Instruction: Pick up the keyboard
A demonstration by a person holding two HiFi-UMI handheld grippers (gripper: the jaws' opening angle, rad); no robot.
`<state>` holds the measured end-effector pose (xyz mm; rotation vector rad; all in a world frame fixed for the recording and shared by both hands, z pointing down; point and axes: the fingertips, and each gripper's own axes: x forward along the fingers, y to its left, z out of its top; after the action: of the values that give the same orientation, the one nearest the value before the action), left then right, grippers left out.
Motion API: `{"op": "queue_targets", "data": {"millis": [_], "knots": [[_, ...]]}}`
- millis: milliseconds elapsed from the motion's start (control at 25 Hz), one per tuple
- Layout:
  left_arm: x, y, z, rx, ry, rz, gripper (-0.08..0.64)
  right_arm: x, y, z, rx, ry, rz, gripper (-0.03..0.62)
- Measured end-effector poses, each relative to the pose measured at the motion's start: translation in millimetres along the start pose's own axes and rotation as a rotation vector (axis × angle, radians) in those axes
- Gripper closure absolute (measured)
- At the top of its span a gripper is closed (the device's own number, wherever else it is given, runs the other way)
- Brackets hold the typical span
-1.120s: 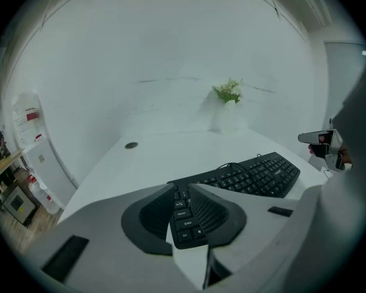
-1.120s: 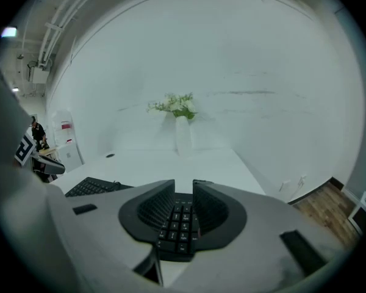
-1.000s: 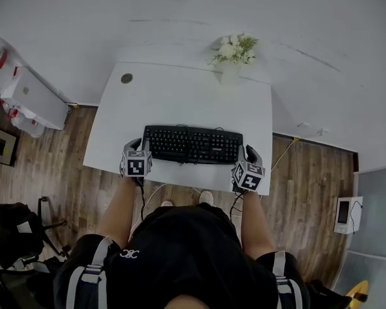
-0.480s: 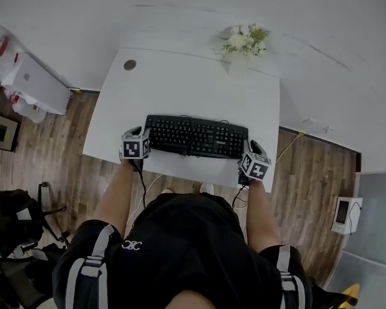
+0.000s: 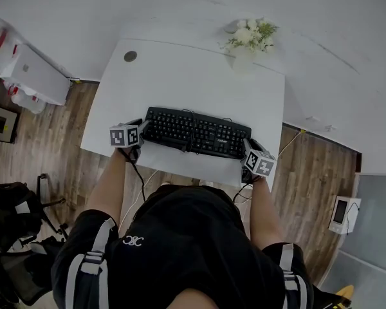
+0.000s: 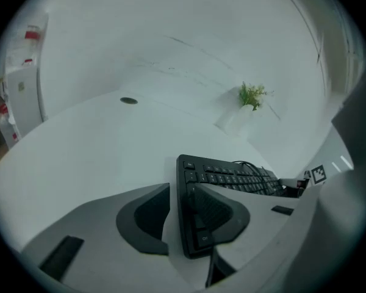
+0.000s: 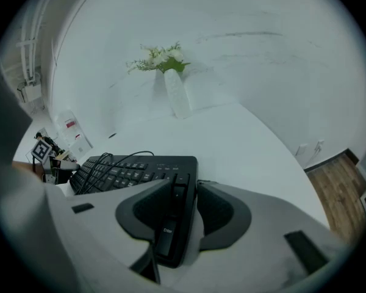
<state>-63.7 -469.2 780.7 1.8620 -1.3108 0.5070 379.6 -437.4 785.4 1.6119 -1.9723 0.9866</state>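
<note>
The flat black plastic keyboard (image 5: 196, 132) lies along the near edge of the white counter (image 5: 180, 82). The left tool (image 5: 140, 129) and right tool (image 5: 248, 149) straddle its ends, jaws opening, grip released.

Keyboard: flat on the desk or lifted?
Flat. The keyboard rests on the desk; left gripper and right gripper fingers are opening off its ends.

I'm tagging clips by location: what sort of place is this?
Likely an office or home study: a white desk with a round cable hole, a black computer keyboard on it, and a white vase of flowers.
</note>
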Motion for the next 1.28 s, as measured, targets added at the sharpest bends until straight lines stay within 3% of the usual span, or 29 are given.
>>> {"op": "queue_targets", "data": {"millis": [160,280,520,560,720,840,1080,1280], "knots": [[7.7,2.3,-3.5,-0.118,0.051,-0.143,0.418,0.3,3.7,1.6,0.077,0.019,0.060,0.446],[11.1,2.6,-6.5,-0.134,0.112,-0.199,0.417,2.1,4.9,-1.4,0.123,0.054,0.099,0.448],[15.1,-0.8,-7.4,-0.132,0.216,-0.255,0.435,3.3,7.5,-1.6,0.253,0.129,0.181,0.458],[16.0,-2.2,-8.4,-0.139,0.232,-0.265,0.463,3.7,7.7,-1.9,0.264,0.150,0.190,0.460],[16.4,-3.5,-10.9,-0.174,0.260,-0.280,0.466,2.4,8.1,-4.4,0.284,0.189,0.206,0.465],[14.3,-4.6,-12.6,-0.150,0.273,-0.265,0.467,-2.0,8.4,-4.3,0.279,0.163,0.192,0.465],[0.3,-15.3,-12.7,-0.146,0.218,-0.304,0.469,-24.4,10.3,4.6,0.261,0.085,0.194,0.466],[-15.7,-33.3,11.8,-0.109,0.128,-0.335,0.469,-48.9,12.9,40.8,0.201,-0.034,0.203,0.466]]}}
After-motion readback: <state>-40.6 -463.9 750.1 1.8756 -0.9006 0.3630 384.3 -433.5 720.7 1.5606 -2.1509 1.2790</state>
